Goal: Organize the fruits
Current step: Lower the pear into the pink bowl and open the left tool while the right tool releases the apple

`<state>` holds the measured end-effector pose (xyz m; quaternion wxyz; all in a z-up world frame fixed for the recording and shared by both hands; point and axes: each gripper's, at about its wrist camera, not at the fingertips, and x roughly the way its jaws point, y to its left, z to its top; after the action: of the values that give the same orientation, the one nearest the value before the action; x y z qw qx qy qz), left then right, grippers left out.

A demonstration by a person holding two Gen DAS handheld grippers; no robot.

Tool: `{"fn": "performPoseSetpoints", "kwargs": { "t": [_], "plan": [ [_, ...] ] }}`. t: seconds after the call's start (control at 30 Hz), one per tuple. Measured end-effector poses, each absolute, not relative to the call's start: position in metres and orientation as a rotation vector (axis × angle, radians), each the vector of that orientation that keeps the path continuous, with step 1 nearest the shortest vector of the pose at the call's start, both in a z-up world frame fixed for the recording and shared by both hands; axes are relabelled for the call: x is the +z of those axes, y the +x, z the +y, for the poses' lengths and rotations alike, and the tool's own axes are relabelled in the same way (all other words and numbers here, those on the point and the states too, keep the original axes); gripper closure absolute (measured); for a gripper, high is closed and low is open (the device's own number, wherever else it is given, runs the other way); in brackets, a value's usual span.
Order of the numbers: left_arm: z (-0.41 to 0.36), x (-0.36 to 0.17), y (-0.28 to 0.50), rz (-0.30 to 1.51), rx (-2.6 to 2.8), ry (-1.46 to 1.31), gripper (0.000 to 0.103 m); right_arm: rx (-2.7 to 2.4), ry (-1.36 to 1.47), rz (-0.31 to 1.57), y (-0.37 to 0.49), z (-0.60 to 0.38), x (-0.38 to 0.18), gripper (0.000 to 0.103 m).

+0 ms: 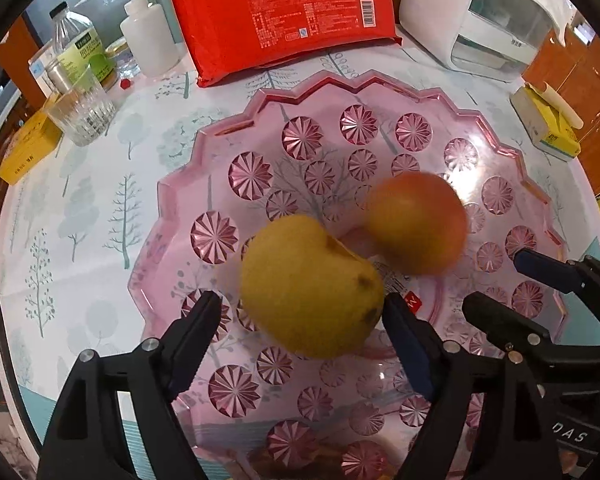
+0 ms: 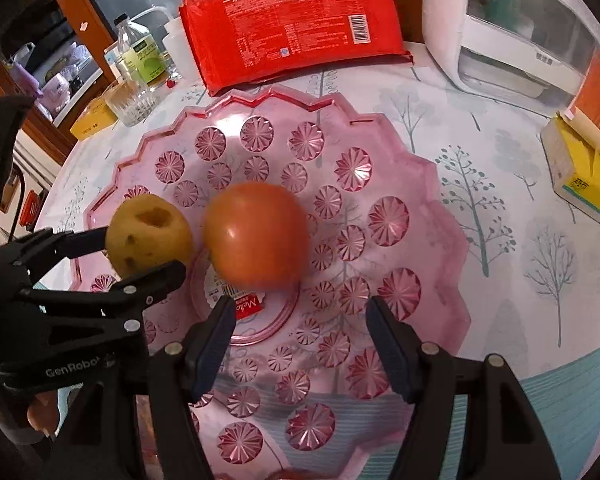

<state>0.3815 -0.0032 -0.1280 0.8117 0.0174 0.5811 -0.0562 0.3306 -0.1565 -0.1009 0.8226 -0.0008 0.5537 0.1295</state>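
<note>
1. Looking along the left gripper (image 1: 300, 312), a yellow fruit (image 1: 310, 286) is seen between spread fingers over the pink tray (image 1: 204, 132); whether contact is made cannot be told. A blurred orange fruit (image 1: 418, 222) is seen beyond it.
2. From the right wrist, the right gripper (image 2: 300, 320) is held spread with nothing in it, just short of the orange fruit, which is blurred over the tray's middle.
3. Two fruits are counted, one tray; both are judged nearly placed, with only release and settling left.
</note>
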Motion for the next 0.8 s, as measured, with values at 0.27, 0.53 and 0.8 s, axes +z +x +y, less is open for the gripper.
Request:
{"fn": "performPoseSetpoints", "kwargs": {
  "t": [0.27,0.53,0.8],
  "plan": [
    [-0.003,-0.121,0.372,1.194,-0.127,0.029,0.020,0.272,0.045,1.177,0.328,-0.162,-0.097,0.034],
    [-0.006,-0.102,0.360,1.142,-0.130,0.062,0.019,0.265,0.053,1.175,0.323,-0.163,-0.092,0.034],
    [0.003,-0.094,0.350,1.156,-0.134,0.026,0.019,0.271,0.042,1.156,0.315,-0.160,-0.081,0.034]
  ]
}}
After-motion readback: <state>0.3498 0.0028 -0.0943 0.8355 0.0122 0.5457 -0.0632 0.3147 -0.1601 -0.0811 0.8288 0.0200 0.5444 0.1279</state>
